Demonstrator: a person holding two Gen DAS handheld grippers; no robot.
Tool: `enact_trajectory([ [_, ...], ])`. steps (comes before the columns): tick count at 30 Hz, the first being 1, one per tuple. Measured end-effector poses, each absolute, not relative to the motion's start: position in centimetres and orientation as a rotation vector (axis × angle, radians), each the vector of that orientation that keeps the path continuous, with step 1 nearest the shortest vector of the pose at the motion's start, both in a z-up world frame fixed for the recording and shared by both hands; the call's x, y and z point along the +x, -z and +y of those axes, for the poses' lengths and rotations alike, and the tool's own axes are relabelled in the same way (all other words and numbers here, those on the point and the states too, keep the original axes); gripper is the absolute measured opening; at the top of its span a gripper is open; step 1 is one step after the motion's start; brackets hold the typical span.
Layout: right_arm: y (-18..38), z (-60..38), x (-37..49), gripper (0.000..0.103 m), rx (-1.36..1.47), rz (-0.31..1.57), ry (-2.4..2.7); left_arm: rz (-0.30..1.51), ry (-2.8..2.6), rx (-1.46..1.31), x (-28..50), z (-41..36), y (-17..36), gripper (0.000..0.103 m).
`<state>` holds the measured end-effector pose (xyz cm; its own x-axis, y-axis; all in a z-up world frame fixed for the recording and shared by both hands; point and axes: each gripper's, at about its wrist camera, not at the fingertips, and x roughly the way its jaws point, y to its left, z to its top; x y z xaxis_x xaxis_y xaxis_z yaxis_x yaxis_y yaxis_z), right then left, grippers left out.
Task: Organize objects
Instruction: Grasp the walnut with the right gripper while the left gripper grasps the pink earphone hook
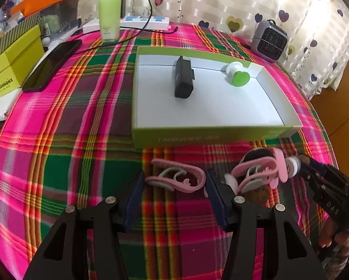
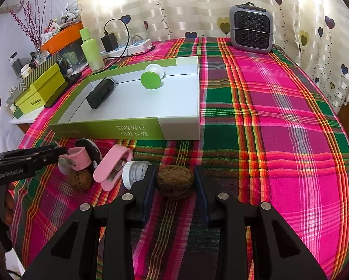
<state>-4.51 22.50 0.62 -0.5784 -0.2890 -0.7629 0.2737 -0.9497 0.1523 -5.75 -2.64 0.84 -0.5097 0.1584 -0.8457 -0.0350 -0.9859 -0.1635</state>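
A shallow green-edged box lid lies on the plaid cloth and holds a black device and a green-capped white piece. My left gripper is open, its jaws on either side of a pink clip. A second pink clip, a small white-capped jar and a walnut lie to its right. My right gripper is open around another walnut, jaws close to its sides.
A green lotion bottle, a power strip, a black phone and yellow-green boxes crowd the far left. A small grey heater stands at the back by the curtain.
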Motion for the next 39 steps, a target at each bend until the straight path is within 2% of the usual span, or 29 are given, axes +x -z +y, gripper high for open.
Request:
enact_trajectory([
  [13, -0.6, 22.5, -4.5, 0.034, 1.232, -0.026, 2.540, -0.182, -2.674, -1.529, -4.0, -5.5, -0.9, 0.052],
  [27, -0.6, 22.5, -4.5, 0.034, 1.233, -0.024, 2.541, -0.284, -2.726, -1.449, -5.1, -5.8, -0.8, 0.052],
  [34, -0.6, 22.5, -4.5, 0.034, 1.233, -0.024, 2.541, -0.259, -2.763, -1.436, -5.1, -6.1, -0.8, 0.037],
  [36, -0.6, 22.5, -4.5, 0.034, 1.233, -0.025, 2.541, -0.265, -2.773, -1.438, -5.0, -6.3, -0.7, 0.030],
  [39, -0.5, 22.5, -4.5, 0.034, 1.233, -0.022, 2.542, -0.262, -2.777, -1.435, -5.0, -6.4, -0.7, 0.026],
])
